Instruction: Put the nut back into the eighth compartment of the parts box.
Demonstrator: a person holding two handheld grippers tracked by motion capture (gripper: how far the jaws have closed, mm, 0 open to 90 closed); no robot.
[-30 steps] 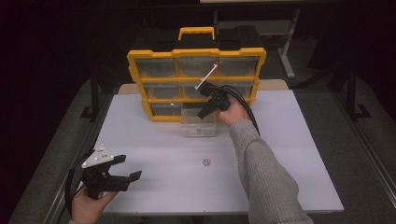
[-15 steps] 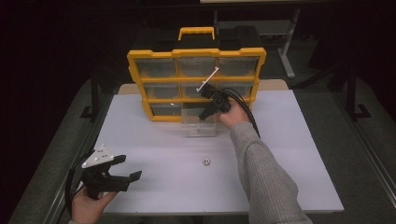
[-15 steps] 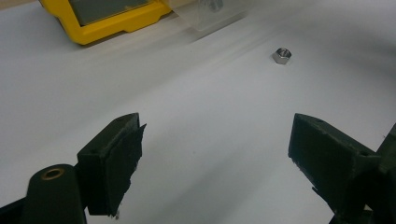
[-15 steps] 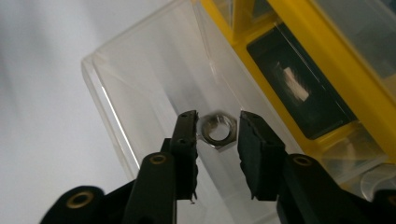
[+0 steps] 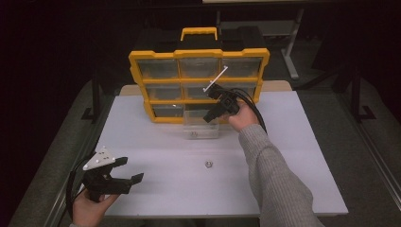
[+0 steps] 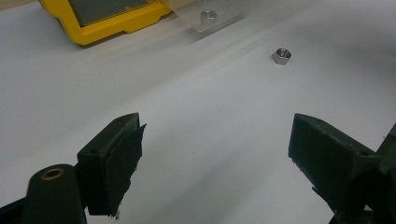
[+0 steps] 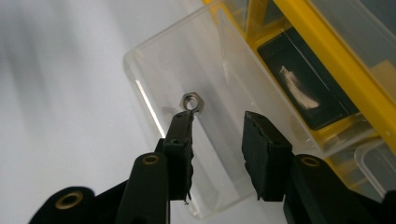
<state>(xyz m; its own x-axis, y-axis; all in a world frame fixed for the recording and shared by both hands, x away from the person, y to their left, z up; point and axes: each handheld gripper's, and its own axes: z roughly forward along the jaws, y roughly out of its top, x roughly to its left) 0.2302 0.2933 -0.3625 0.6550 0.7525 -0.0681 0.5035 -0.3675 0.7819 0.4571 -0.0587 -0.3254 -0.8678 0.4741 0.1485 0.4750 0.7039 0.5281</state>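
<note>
Releasing a small silver hex nut into a clear plastic drawer, the right gripper has just been opening its jaws; nothing lies between them now, and the nut rests on the drawer floor at the tip of the left-hand jaw in the right gripper view. Half a second earlier the high view showed the same gripper at the same spot, so only the jaws have changed. The drop thus appears complete for this piece. In the high view the right gripper hangs at centre frame over the drawer, pulled out of the yellow-framed organiser case standing upright behind it. A second hex nut lies loose on the white tabletop, below centre, and is probably next. The left gripper, lower left, rests spread wide and empty; its own view shows that nut at upper right. No brand, label or writing is legible.
</note>
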